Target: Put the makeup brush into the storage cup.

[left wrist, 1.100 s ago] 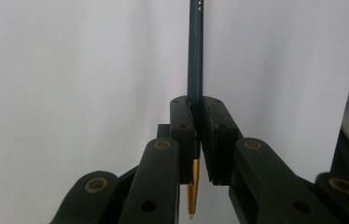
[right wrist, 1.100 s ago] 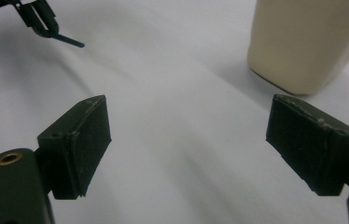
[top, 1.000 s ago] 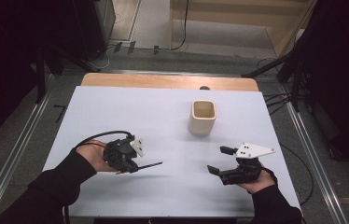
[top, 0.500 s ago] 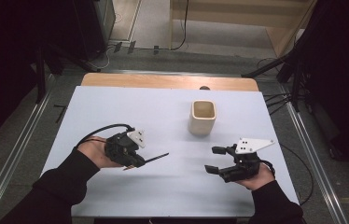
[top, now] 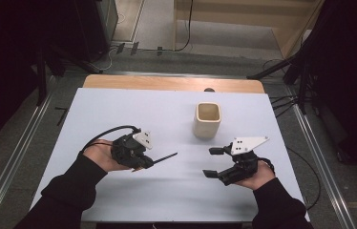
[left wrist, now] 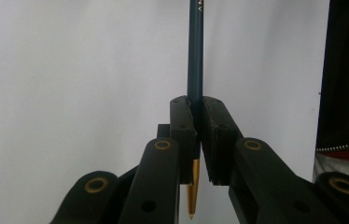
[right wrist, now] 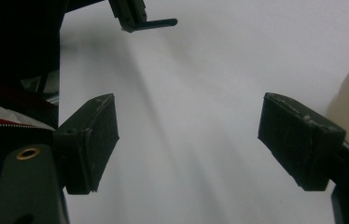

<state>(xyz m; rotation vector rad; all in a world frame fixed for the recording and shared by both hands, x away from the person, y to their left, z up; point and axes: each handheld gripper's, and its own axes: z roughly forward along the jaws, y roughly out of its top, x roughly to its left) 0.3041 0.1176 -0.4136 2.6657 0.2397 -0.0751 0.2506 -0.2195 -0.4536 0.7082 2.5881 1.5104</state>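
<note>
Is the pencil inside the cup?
No, the pencil is clamped in the left hand-held gripper, apart from the cup on the table.

My left hand-held gripper looks like matt black plastic with brass-coloured rivets; its pads seem rubbery and slightly rough. The pencil has a smooth, dark teal painted finish and a glossy gold end. The bench has a matt white, paper-smooth top with a wood edge. The cup looks matt, pale beige.
</note>
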